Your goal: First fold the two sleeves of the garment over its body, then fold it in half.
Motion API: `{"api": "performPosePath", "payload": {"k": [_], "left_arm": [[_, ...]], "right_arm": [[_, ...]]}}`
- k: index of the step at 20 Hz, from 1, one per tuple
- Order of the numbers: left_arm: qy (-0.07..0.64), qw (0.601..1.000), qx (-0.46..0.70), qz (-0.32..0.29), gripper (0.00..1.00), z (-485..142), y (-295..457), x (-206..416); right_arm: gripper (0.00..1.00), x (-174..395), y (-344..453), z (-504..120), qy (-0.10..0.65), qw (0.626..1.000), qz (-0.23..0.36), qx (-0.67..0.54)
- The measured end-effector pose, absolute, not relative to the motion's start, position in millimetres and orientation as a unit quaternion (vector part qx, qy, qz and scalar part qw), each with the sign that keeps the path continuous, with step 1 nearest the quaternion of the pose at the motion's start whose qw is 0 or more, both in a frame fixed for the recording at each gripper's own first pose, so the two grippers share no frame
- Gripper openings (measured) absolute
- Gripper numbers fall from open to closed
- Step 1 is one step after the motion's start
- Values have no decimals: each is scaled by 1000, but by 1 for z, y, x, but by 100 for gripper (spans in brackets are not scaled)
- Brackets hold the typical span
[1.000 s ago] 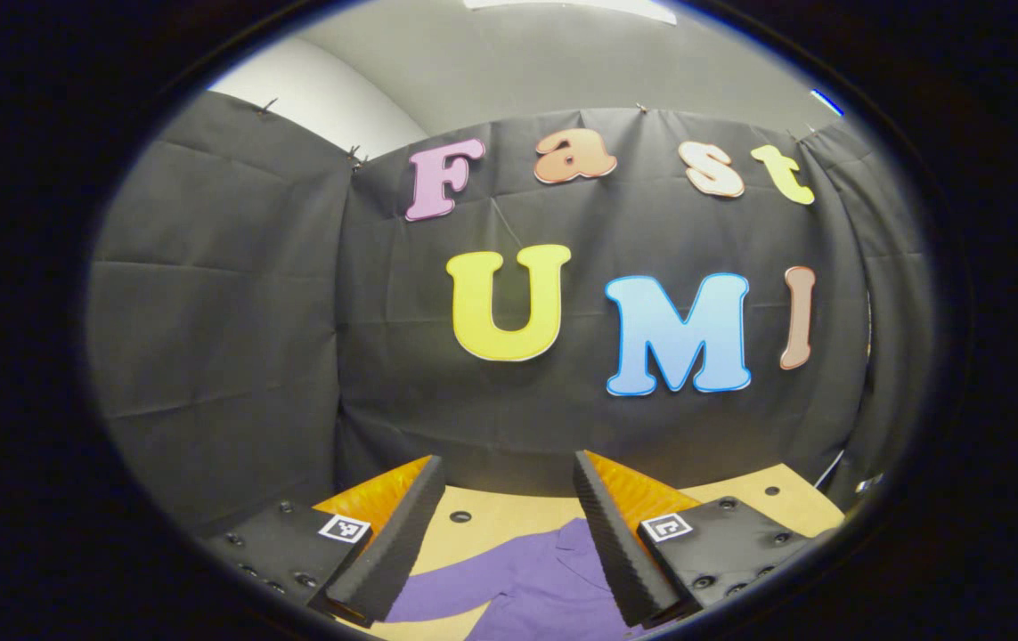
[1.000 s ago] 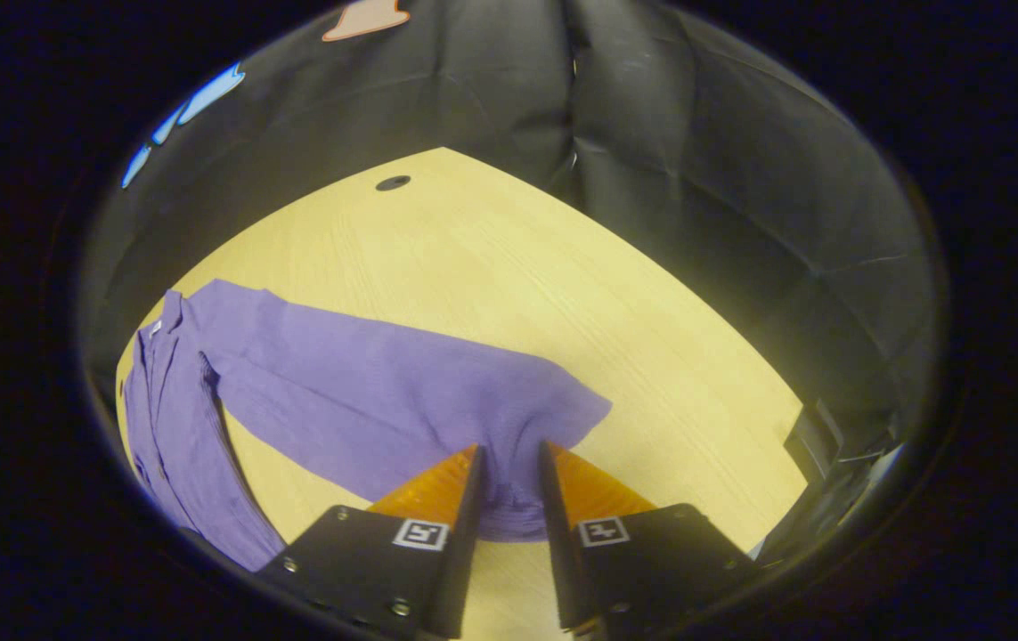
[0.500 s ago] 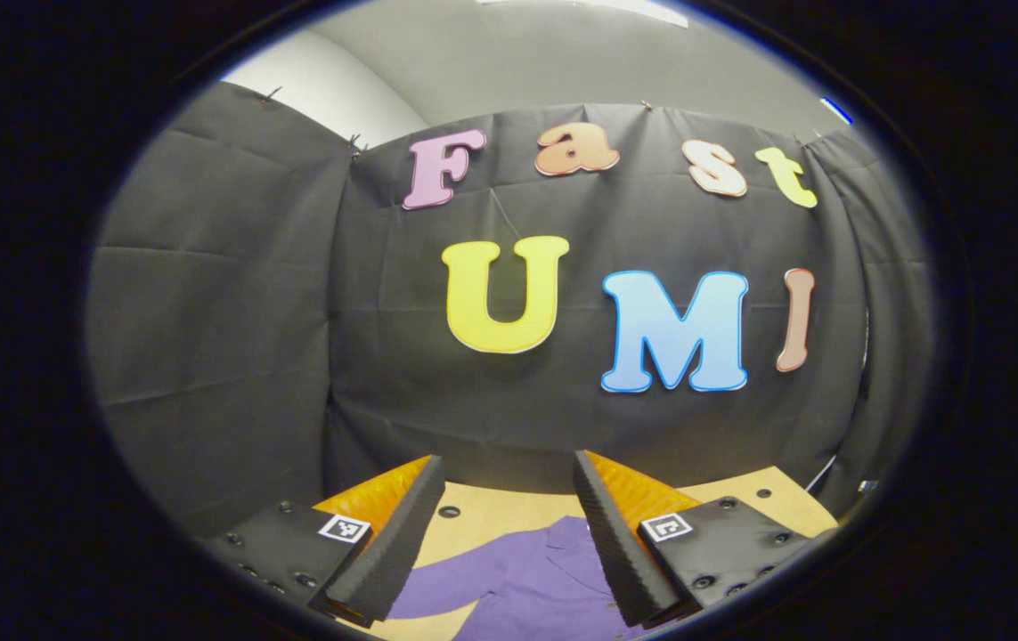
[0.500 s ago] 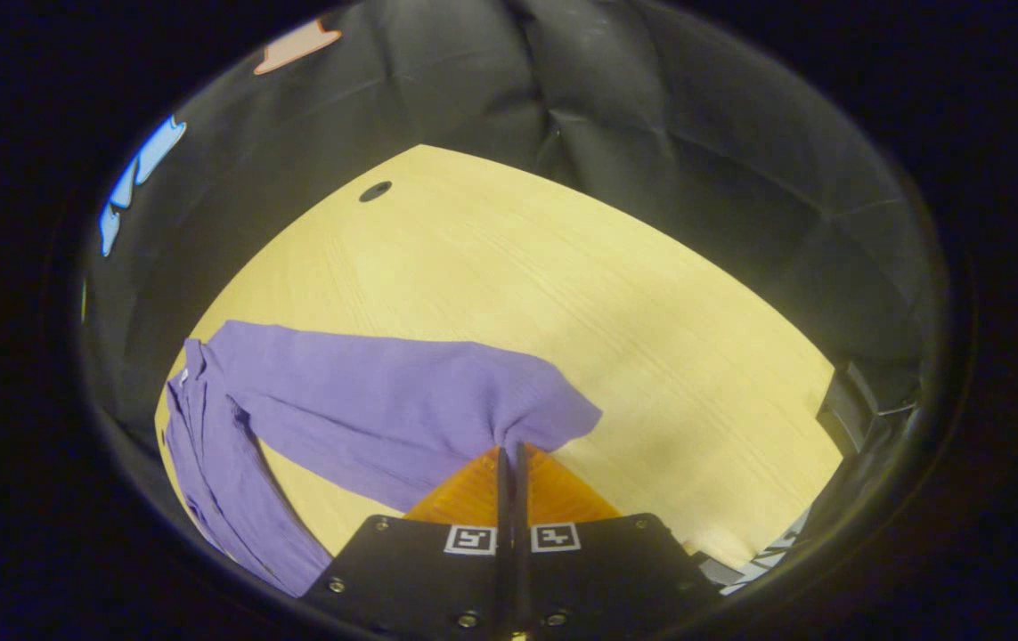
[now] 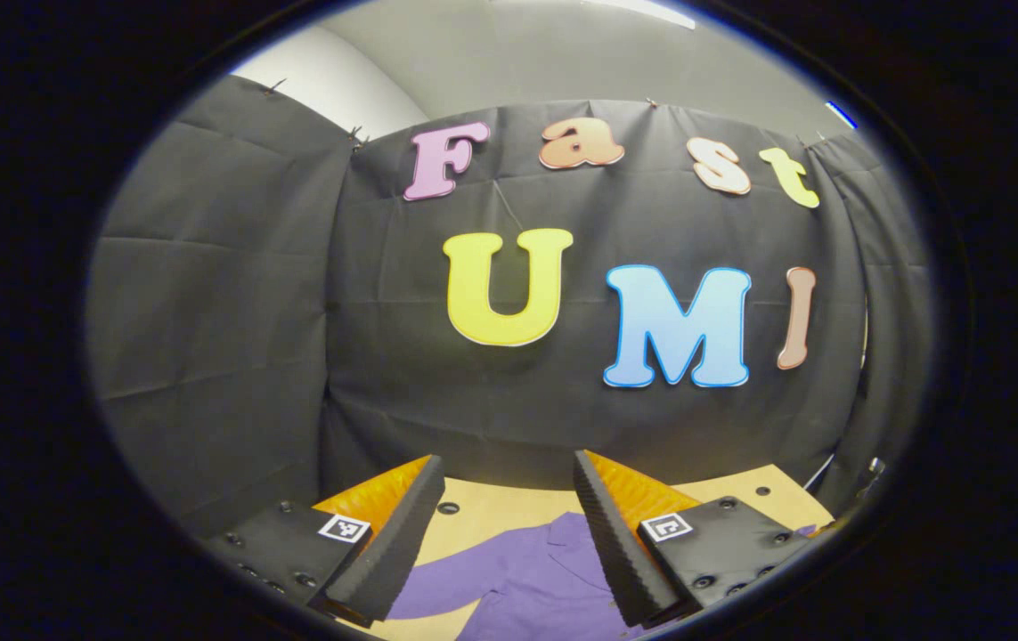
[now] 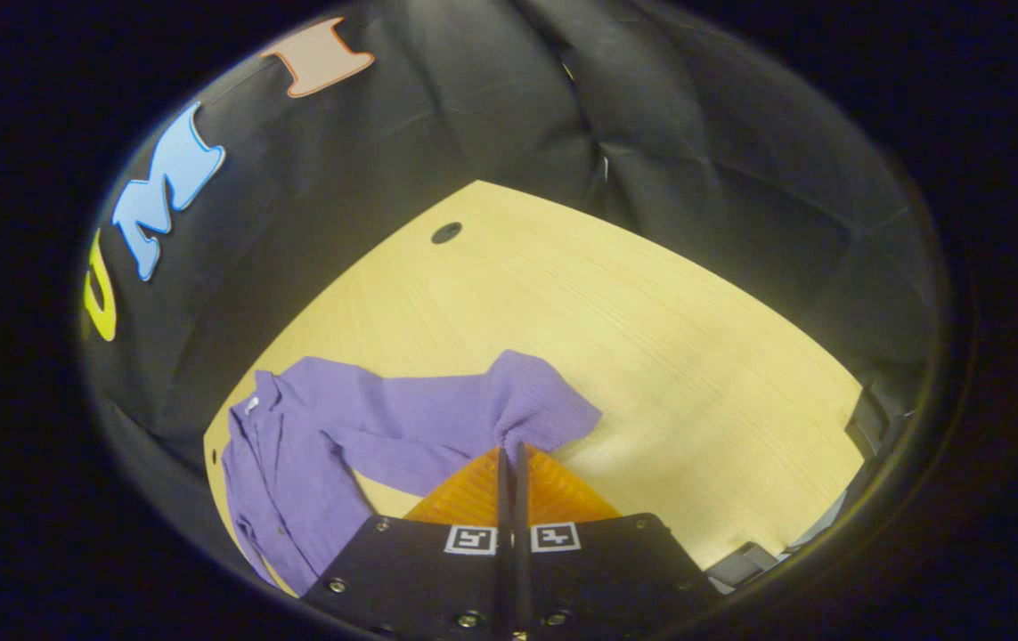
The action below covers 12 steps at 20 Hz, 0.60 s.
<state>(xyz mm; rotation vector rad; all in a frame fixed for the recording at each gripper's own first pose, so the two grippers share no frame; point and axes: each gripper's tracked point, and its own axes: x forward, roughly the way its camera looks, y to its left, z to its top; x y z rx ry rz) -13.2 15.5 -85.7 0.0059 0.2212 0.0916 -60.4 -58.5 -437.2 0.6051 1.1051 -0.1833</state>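
Now sleeve (image 6: pixel 526 405) between right jaws

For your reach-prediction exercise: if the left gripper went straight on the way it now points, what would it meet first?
Probably the booth wall: the open left gripper aims over the purple garment and table, though depth is unclear.

Pale wooden table (image 6: pixel 651 329), purple garment (image 6: pixel 313 445) on it

Your garment (image 6: pixel 313 436) is plain purple, lying on a pale yellow wood-grain counter (image 6: pixel 651 356). Your fingers (image 5: pixel 624 534) are orange with black ribbed pads, on black bodies bearing black-and-white square markers.
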Motion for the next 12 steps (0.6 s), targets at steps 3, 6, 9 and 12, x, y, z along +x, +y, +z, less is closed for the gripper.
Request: {"api": "performPosePath", "payload": {"k": [3, 6, 9, 12], "left_arm": [[112, 992, 0, 56, 92, -89, 33, -17], [116, 991, -1, 68, 92, -93, 54, -22], [121, 989, -1, 82, 92, -98, 80, -27], [124, 987, -2, 98, 92, -101, 106, -34]], "right_arm": [[0, -33, -27, -416, 499, 814, -57, 291], [0, -9, 17, -393, 486, 822, -21, 295], [0, 14, 65, -376, 475, 824, 10, 309], [0, 31, 115, -363, 466, 821, 36, 327]]}}
